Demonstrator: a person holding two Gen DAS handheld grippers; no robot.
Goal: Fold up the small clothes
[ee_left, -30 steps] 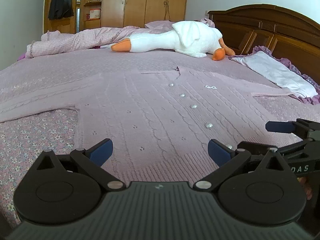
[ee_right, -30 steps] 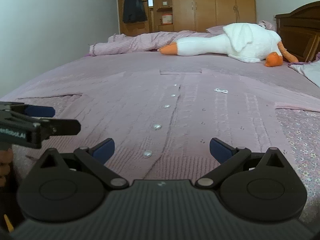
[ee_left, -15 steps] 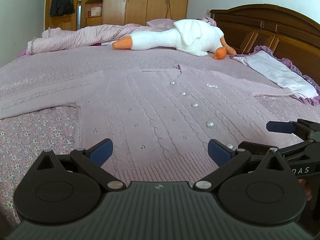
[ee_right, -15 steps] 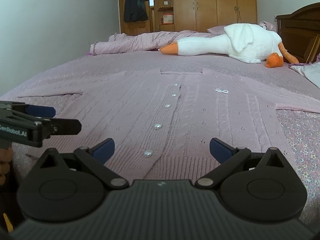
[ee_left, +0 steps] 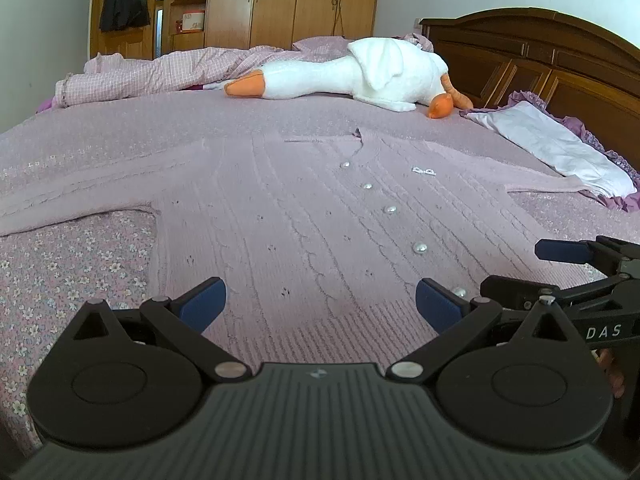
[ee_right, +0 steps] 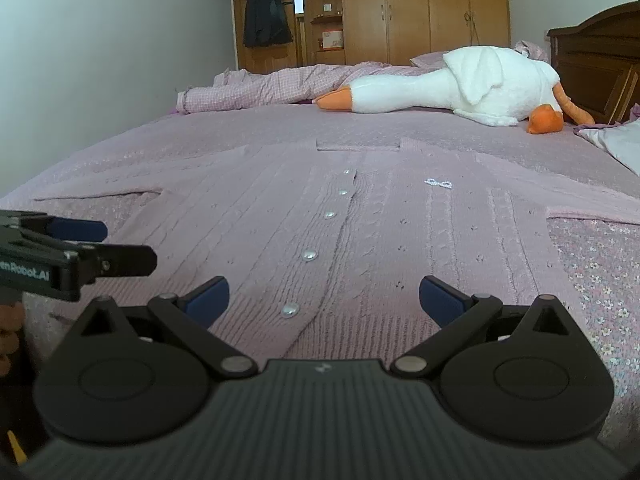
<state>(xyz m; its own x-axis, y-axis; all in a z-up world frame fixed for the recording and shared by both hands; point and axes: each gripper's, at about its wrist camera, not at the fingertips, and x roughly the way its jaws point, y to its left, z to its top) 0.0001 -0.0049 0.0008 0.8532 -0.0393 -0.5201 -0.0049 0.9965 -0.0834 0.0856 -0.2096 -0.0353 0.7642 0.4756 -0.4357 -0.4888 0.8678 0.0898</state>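
- One pink cardigan [ee_left: 304, 216], spread flat on the bed [ee_left: 72, 272]; five buttons [ee_right: 309, 255] visible.
- Two grippers, left gripper [ee_left: 320, 304] and right gripper [ee_right: 325, 298]: jaws wide apart, empty, at the hem.
- One plush goose [ee_left: 360, 74].

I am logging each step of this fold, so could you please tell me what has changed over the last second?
Nothing was taken hold of or let go. Both cameras shifted slightly; the view tilted a little. The left tool and right tool remain open above the hem of the pink cable-knit cardigan, which lies flat and buttoned as before.
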